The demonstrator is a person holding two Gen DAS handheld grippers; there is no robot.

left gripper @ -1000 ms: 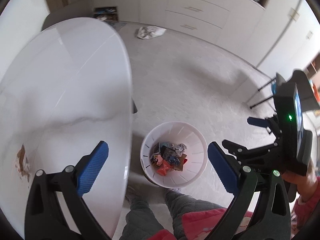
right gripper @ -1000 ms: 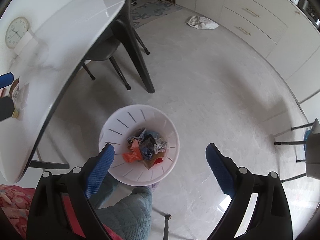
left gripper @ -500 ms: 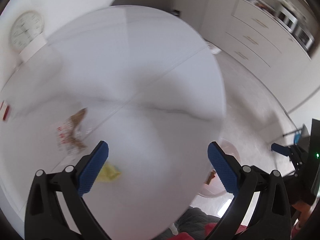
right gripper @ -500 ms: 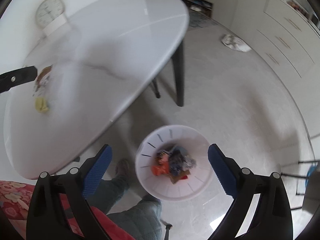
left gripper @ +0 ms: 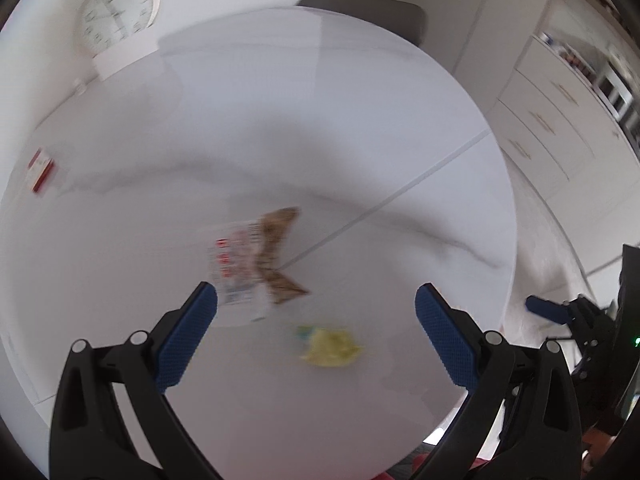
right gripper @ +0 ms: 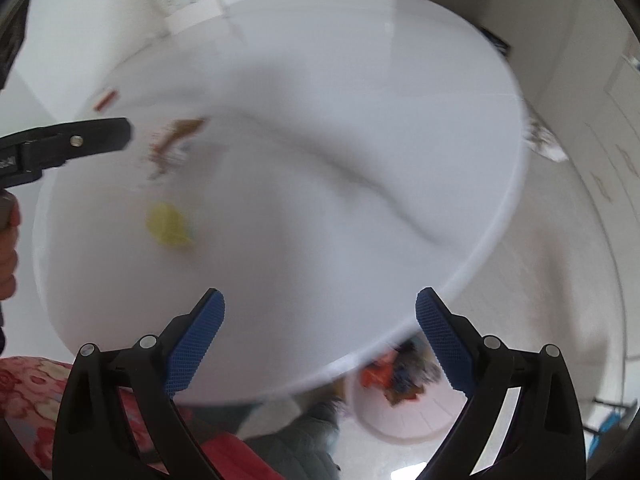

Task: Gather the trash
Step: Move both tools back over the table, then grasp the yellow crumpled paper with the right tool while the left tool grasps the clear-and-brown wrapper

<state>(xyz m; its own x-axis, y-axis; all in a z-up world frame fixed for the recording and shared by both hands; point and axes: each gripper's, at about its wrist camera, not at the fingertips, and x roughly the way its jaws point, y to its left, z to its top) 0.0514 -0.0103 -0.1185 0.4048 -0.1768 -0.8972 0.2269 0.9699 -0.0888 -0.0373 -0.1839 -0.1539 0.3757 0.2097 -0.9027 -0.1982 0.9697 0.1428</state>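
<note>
On the round white table (left gripper: 360, 128) lie a white-and-brown wrapper (left gripper: 256, 264) and a crumpled yellow scrap (left gripper: 330, 346). My left gripper (left gripper: 316, 332) hovers open above them, the yellow scrap between its blue pads. In the right wrist view the same wrapper (right gripper: 172, 144) and yellow scrap (right gripper: 168, 226) lie at the left, blurred. My right gripper (right gripper: 320, 340) is open and empty over the table's near edge. The white trash bin (right gripper: 400, 420) with coloured scraps stands on the floor below that edge.
A small red-and-white packet (left gripper: 40, 170) lies at the table's far left. A white clock (left gripper: 118, 12) stands at the back by the wall. A grey chair (left gripper: 360, 4) is behind the table; white drawers (left gripper: 560, 120) line the right. A person's legs (right gripper: 296, 440) stand beside the bin.
Both grippers swung up from the floor bin toward the tabletop. The wrapper and yellow scrap came into the middle of the left wrist view. Both stayed open.
</note>
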